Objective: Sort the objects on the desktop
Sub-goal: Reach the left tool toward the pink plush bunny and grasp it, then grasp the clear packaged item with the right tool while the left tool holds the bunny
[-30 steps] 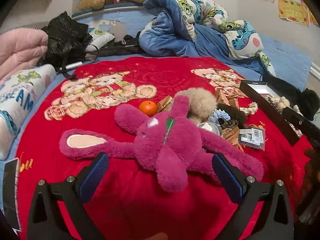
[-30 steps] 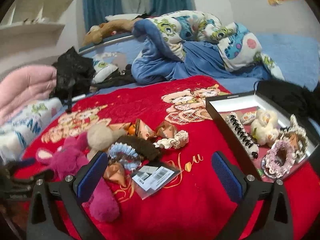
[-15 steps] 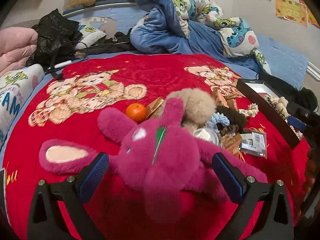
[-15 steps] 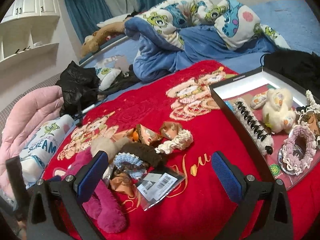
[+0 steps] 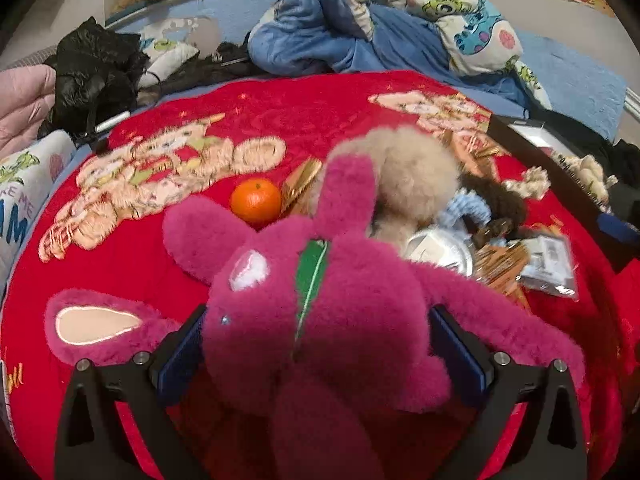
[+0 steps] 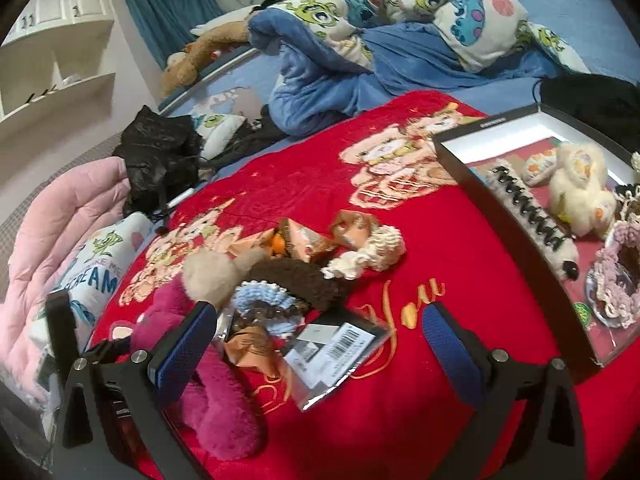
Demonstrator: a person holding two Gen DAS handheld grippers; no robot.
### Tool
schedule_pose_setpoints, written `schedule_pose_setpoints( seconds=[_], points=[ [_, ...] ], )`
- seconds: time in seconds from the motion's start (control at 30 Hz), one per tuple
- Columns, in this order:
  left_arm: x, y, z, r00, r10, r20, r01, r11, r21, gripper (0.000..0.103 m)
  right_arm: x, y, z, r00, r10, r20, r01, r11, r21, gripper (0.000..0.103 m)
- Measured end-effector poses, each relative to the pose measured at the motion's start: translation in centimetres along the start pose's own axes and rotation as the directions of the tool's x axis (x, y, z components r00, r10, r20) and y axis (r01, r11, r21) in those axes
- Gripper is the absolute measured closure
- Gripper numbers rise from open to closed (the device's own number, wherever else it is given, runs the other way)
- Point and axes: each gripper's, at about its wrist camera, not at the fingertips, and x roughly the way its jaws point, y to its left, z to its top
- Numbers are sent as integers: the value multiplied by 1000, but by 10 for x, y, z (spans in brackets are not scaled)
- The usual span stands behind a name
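A magenta plush rabbit lies on the red blanket. My left gripper is open, its blue pads on either side of the rabbit's body. Behind the rabbit are an orange tangerine, a beige fluffy ball and a heap of scrunchies and wrappers. My right gripper is open and empty above a barcoded packet. The rabbit's leg shows at lower left. A black box at right holds a cream plush toy, a black-and-white hair clip and a pink scrunchie.
A crumpled blue cartoon quilt and a black bag lie at the back. A pink duvet and a printed pillow lie at the left. White shelves stand on the far wall.
My left gripper has moved forward until its open fingers straddle the rabbit. My right gripper has tilted and moved left, bringing the scrunchie heap and packet between its fingers.
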Motion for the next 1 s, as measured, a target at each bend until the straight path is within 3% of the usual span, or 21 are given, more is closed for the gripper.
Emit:
schedule_pose_setpoints(
  seconds=[0.23, 0.27, 0.3, 0.53, 0.77, 0.93, 1.0],
  points=[
    [11, 0, -6, 999, 13, -36, -13, 1000, -5, 0, 8, 2, -4, 998, -71, -4, 70, 997, -18, 0],
    [11, 0, -6, 999, 11, -37, -11, 1000, -6, 0, 10, 3, -5, 997, -81, -7, 81, 996, -34, 5],
    [11, 1, -6, 999, 9, -38, -9, 1000, -7, 0, 12, 5, -7, 996, -82, -18, 81, 996, -47, 10],
    [14, 2, -7, 999, 4, -54, -5, 1000, -17, 0, 28, 8, -18, 996, -31, -87, 28, 999, -37, 16],
    [12, 3, -8, 998, 10, -55, -12, 1000, -24, 0, 37, 3, -23, 990, -65, -128, 63, 998, -23, 24],
    [9, 3, -10, 999, 19, -39, -20, 999, -28, 8, 42, -3, -26, 987, -62, -148, 64, 998, 9, 28],
    [6, 3, -11, 999, 23, -30, -24, 999, -28, 14, 41, -3, -25, 988, -54, -143, 57, 998, 15, 33]
  ],
)
